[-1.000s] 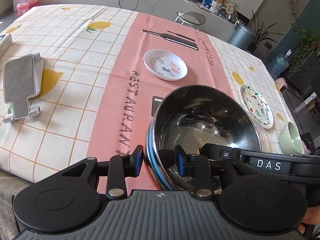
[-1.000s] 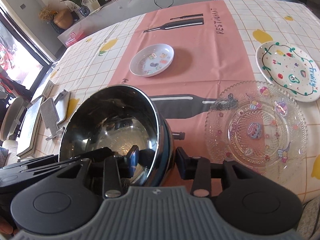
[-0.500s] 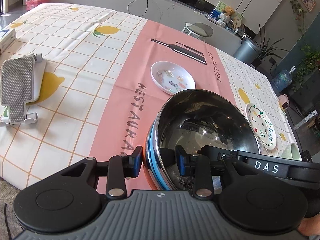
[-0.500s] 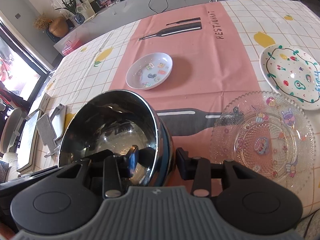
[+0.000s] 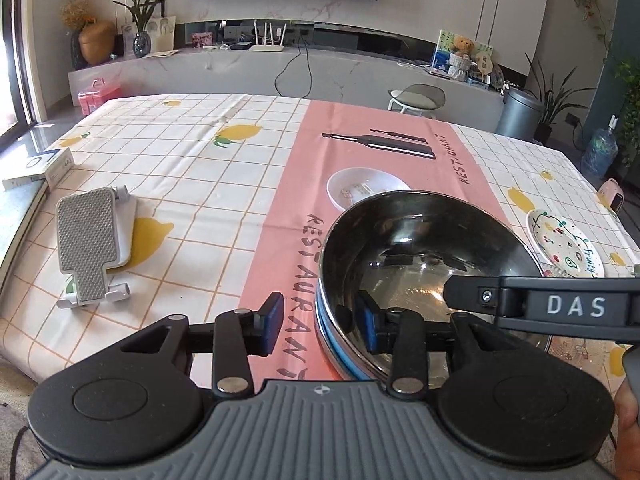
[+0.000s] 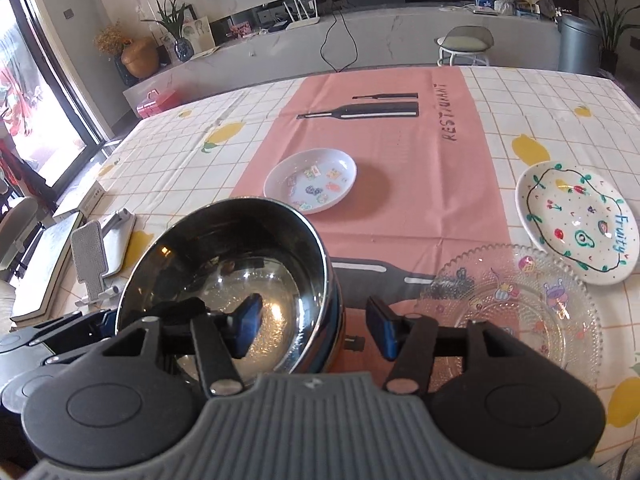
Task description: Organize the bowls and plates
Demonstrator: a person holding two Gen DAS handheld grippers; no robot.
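A steel bowl [image 5: 420,256] with a blue band sits at the table's near edge; it also shows in the right wrist view [image 6: 224,264]. My left gripper [image 5: 318,322] straddles its left rim, jaws apart, one pad inside and one outside. My right gripper [image 6: 316,326] straddles its right rim the same way, jaws apart. A small white sticker plate [image 6: 310,181] lies beyond the bowl. A clear glass plate [image 6: 516,308] lies right of the bowl, with a white painted "fruity" plate [image 6: 576,222] behind it.
A grey-and-white phone stand [image 5: 90,240] and a white box [image 5: 38,168] lie at the left on the lemon-check tablecloth [image 5: 180,168]. The pink runner [image 6: 400,140] crosses the middle. A stool [image 5: 416,98] stands beyond the far edge.
Both grippers' jaws have widened off the bowl's rim. Both cameras have tilted up, showing more of the room; the bowl looks lower, near the table.
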